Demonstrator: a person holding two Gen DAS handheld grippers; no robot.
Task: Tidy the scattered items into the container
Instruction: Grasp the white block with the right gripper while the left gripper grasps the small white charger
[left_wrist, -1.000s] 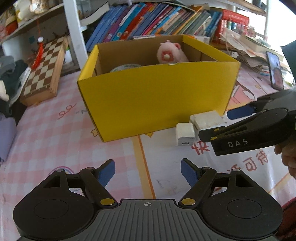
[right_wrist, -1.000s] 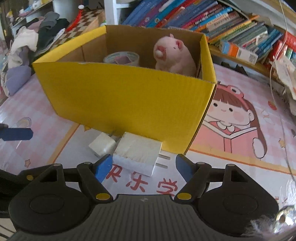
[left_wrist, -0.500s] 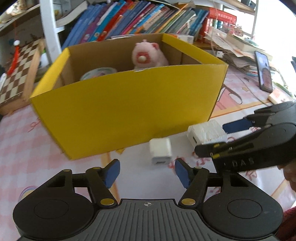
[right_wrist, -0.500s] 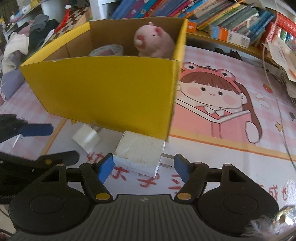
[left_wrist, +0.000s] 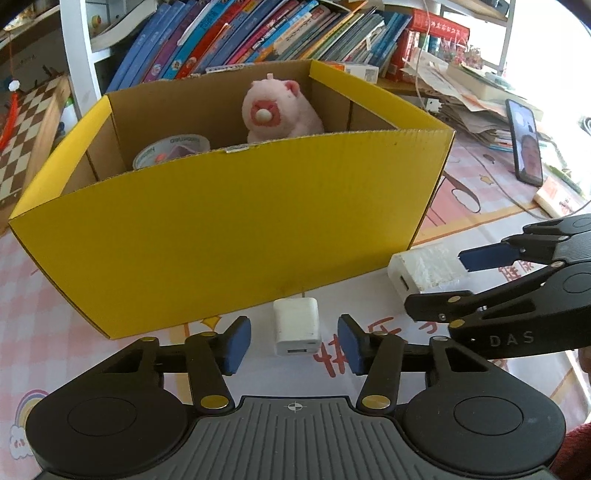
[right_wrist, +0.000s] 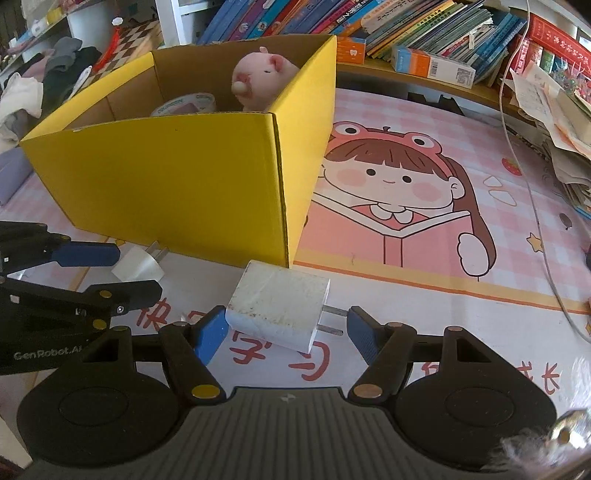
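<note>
Large white charger (right_wrist: 279, 304) is seen between the parted pads of the right gripper (right_wrist: 284, 330), beside yellow box (right_wrist: 177, 177).

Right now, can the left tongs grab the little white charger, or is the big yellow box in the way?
Probably yes. The little white charger lies between the open left tongs, untouched; their jaws have just been closing. The yellow box sits just behind it, not blocking.
</note>
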